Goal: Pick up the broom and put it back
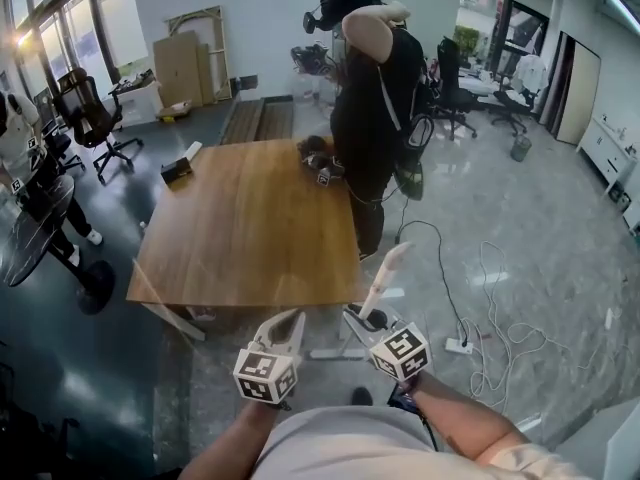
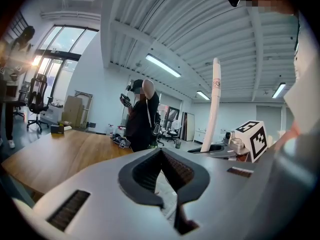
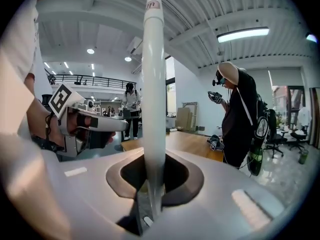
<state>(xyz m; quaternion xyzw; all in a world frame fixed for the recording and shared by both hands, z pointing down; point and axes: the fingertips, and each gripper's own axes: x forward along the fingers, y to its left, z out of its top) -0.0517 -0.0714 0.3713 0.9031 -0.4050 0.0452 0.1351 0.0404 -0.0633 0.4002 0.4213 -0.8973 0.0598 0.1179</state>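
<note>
Right claw (image 3: 152, 181) fills the bottom of its own view, jaws clamped on the broom (image 3: 153, 84), and the white handle runs up out of the pads, rising well above the claw. Left claw (image 2: 162, 176) sits just to the left of it, jaws drawn together with nothing in them, so it gives the broom no help at all. One grip, then, on a long smooth pole, and that looks like the weak spot: the pads pinch a narrow round shaft, and any quick swing could let it pivot or slide down through them. The brush end hangs somewhere below the right claw and no view shows it, so what it may catch is anyone's guess. Cables (image 1: 458, 343) trail over the floor to the right of the right claw, and a low brush dragged that way could snag them. Ahead of both claws stands the table (image 1: 250, 218), its near edge just beyond the handle's tip in the head view. Tilt the pole forward and it may knock the wood. A person (image 1: 370, 118) stands at the far side, well beyond the claws, safe unless the handle swings wide. Where the broom belongs is not in view, so a long carry is possible, and a second hold from the left claw would likely steady it
</note>
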